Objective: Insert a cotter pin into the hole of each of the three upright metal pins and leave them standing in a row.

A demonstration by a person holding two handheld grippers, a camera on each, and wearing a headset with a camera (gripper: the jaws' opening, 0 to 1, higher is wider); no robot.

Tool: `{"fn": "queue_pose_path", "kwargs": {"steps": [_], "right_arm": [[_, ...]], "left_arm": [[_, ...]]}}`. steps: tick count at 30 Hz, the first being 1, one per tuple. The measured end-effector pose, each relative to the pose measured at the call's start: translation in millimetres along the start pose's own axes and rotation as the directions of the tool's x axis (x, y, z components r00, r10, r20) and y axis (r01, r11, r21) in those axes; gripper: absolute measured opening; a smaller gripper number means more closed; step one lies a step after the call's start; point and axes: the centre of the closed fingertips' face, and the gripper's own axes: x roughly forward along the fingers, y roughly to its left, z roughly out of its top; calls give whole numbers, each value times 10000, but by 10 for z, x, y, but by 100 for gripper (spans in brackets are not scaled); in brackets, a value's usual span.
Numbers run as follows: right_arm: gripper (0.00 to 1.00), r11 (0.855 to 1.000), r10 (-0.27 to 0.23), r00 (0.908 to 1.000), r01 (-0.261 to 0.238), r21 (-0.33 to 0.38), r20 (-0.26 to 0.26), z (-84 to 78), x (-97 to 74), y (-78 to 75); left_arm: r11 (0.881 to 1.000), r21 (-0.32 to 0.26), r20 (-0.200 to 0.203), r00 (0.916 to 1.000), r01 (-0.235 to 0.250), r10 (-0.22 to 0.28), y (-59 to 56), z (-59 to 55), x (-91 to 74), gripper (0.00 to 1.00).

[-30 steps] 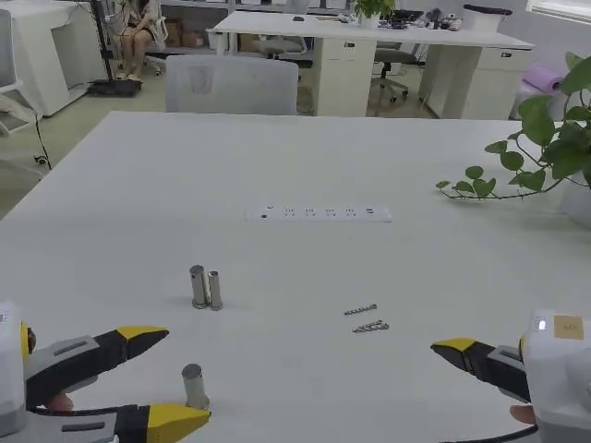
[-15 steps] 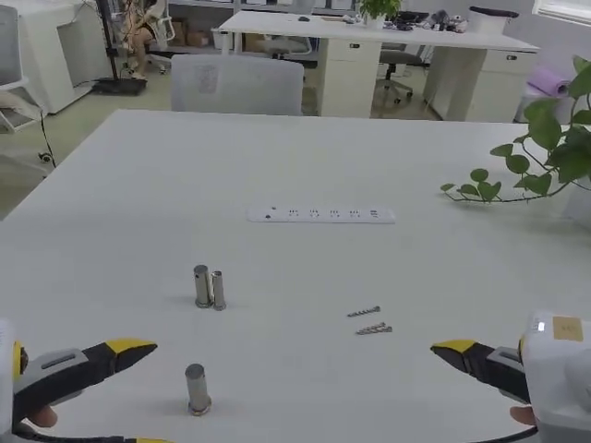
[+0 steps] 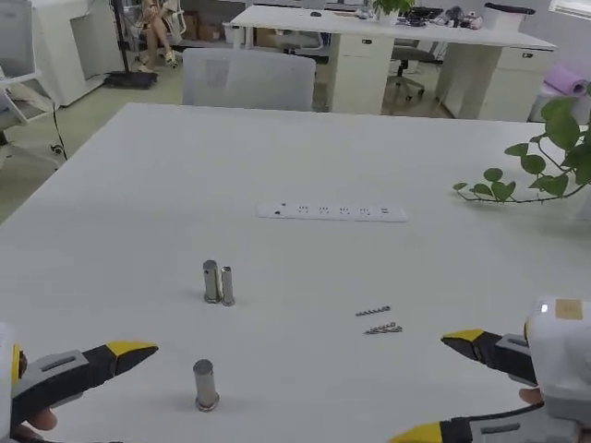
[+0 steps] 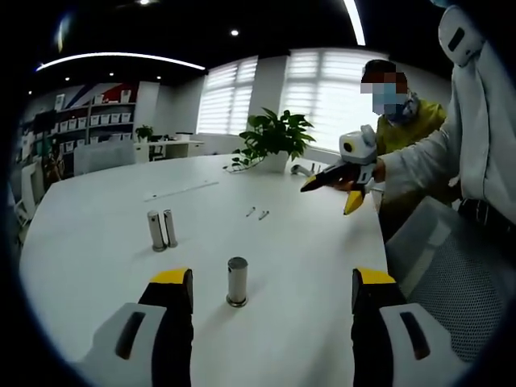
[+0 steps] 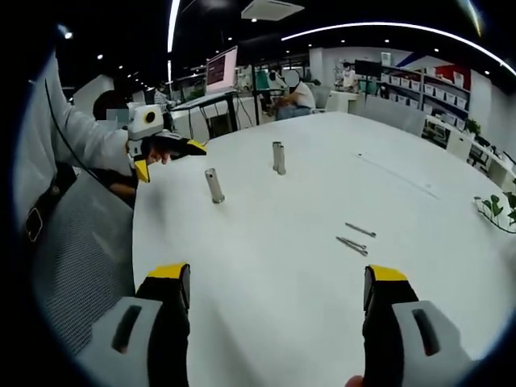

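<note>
Two upright metal pins (image 3: 219,282) stand side by side on the white table (image 3: 305,148). A third pin (image 3: 205,385) stands alone nearer to me. Two cotter pins (image 3: 379,319) lie flat to the right of them. My left gripper (image 4: 272,278) is open, and the lone pin (image 4: 236,280) stands just ahead of its jaws, a little left of centre. My right gripper (image 3: 441,386) is open and holds nothing, with the cotter pins (image 5: 355,238) ahead of it and to the right. Each gripper view catches the other gripper across the table.
A white power strip (image 3: 331,212) lies across the middle of the table. A potted plant (image 3: 545,161) trails over the right edge. A grey chair (image 3: 245,81) stands at the far side. Desks and a seated person are in the room behind.
My left gripper has drawn back and down from around the lone pin. The right gripper's lower jaw has come into the head view. The pins and cotter pins have not moved.
</note>
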Motion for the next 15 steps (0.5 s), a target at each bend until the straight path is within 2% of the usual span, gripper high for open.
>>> {"fn": "queue_pose_path", "kwargs": {"steps": [1,6,10,15], "right_arm": [[89,9999,-10,9998,8,-129,-212,-22,10,-66],[80,9988,13,9980,-44,-497,-629,-16,77,-310],[72,9965,44,9961,-117,-828,-883,43,160,-500],[60,9917,219,9913,-379,-1226,-1294,72,281,-650]], "left_arm": [[10000,3,-16,10000,-11,11,3,-5,-3,81],[10000,28,-41,10000,3,-3,6,-11,-15,81],[10000,8,-29,10000,-8,8,13,-11,-23,81],[10000,-35,-64,10000,-44,43,28,-33,-28,80]]}}
